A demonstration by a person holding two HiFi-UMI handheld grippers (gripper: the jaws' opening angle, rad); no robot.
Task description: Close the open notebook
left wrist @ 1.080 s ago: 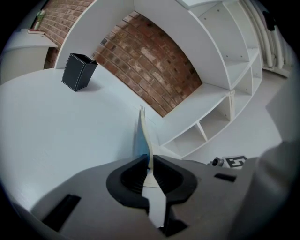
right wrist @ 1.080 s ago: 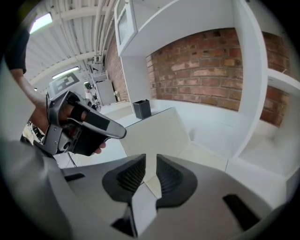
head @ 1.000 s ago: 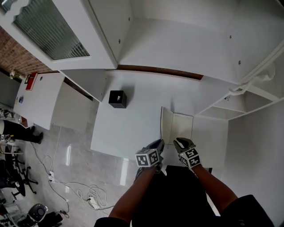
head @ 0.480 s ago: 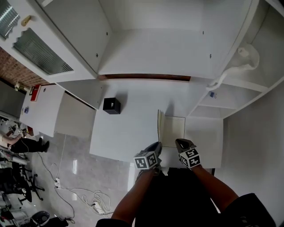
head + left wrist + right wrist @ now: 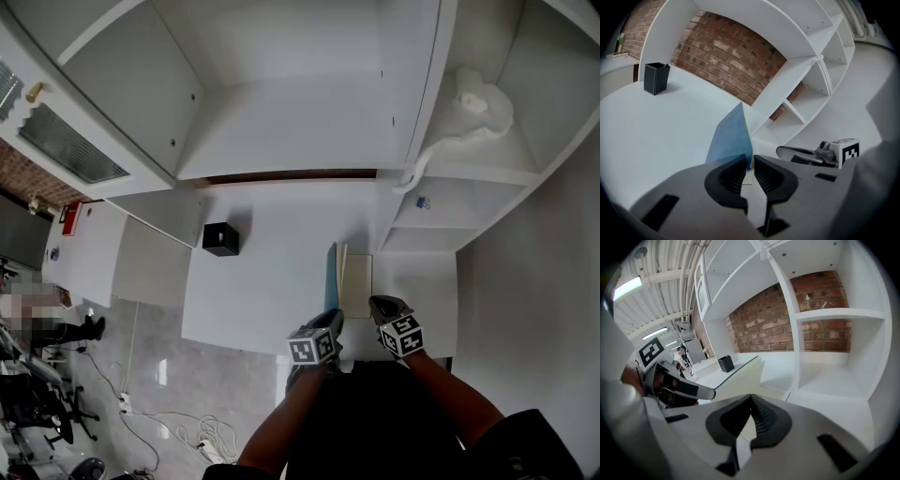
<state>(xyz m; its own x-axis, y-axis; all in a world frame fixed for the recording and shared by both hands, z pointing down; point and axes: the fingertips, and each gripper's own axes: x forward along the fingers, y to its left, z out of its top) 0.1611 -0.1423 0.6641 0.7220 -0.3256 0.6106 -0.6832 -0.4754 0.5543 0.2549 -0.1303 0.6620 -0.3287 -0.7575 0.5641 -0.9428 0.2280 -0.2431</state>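
Only their own views show left tool (image 5: 749,158) parting slightly at notebook cover (image 5: 729,138), right tool (image 5: 751,396) closed

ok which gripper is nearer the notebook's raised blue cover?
Left. The left gripper is right at the near edge of the cover; the right gripper sits apart, across the open pages.

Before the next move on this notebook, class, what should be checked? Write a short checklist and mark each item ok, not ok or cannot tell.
1. Blue cover raised: ok, it stands near upright.
2. Left tongs pinching the cover: cannot tell; its edge meets their narrow gap.
3. Right tongs shut and empty: ok.
4. Right-hand page flat and bare for the cover to land: ok.
5. Black box well away from the cover: ok.
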